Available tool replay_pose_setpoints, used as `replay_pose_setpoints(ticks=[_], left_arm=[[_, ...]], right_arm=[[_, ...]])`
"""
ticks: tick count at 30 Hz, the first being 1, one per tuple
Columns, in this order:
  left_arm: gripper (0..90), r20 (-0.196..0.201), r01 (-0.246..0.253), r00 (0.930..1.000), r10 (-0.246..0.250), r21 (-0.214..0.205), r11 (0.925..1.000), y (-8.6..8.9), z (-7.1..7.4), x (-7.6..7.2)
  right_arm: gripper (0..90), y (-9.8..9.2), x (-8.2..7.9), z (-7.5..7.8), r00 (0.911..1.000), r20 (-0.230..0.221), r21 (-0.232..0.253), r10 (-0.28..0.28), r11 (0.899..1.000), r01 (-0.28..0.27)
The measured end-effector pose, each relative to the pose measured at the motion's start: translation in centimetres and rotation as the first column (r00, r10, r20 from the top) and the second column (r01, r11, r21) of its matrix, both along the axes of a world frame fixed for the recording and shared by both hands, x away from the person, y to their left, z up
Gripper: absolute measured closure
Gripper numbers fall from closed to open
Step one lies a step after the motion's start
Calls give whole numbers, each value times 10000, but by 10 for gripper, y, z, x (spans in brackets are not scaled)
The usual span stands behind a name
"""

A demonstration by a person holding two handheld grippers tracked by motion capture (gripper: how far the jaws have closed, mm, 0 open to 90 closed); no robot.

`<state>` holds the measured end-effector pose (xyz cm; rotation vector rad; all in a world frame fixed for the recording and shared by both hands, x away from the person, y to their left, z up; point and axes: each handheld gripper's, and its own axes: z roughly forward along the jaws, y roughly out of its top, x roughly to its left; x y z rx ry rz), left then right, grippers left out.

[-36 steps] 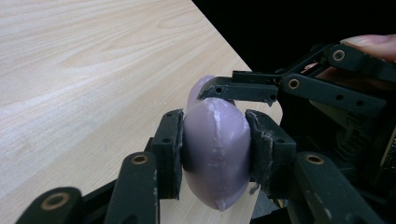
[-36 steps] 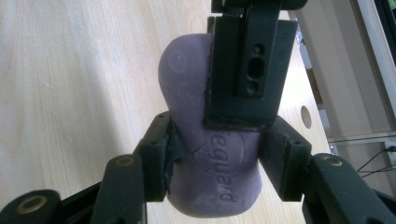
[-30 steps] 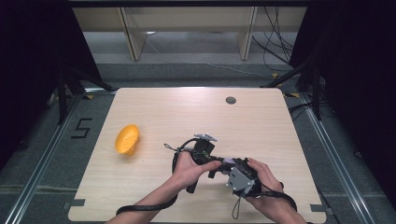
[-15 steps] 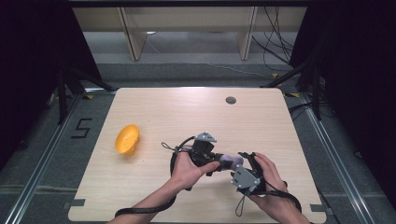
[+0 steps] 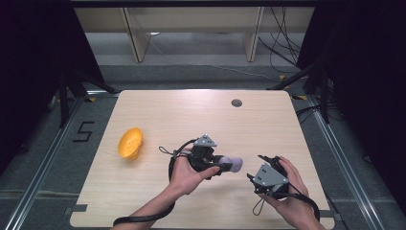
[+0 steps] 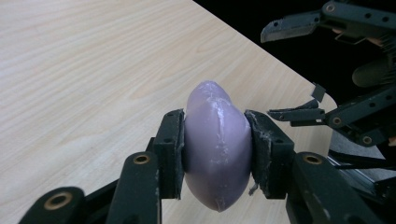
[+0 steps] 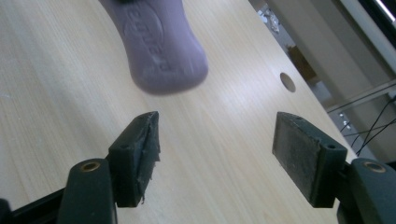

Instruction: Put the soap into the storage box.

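Purple soap clamped in left gripper jaws above worktop | right gripper jaws just opened wide, empty, near soap

The soap is pale purple with white scuffs. The jaws are black. The bowl is orange-yellow. The table is light wood with fine grain.

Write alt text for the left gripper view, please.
The left gripper clamps a purple soap bar between its two black jaws, above a light wooden table. At upper right, the right gripper stands open and empty.
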<state>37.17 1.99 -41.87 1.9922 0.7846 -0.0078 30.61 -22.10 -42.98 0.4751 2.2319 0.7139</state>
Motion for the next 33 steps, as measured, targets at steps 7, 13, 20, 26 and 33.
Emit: replay_pose_setpoints(ticks=[7, 13, 20, 26, 33], left_arm=[[591, 83, -435, 9990, 435, 38, 9990, 15, -1, -4], [591, 346, -451, 9984, 442, 258, 9986, 27, -1, -7], [591, 579, -901, 9944, 887, 228, 9957, 39, 1, -9], [591, 821, -1026, 9917, 991, 394, 9939, 50, 5, -12], [591, 901, -1318, 9877, 1276, 425, 9904, 67, 6, -16]], right_arm=[[382, -9, 2, -4, 9974, -474, 605, -546, 9965, 574], [426, -17, 5, -7, 9948, -713, 861, -729, 9932, 789], [461, -25, 7, -9, 9872, -1015, 1118, -1229, 9846, 1341], [462, -27, 9, -10, 9849, -1147, 1132, -1299, 9832, 1429], [456, -28, 9, -10, 9832, -1175, 1219, -1398, 9805, 1540]])
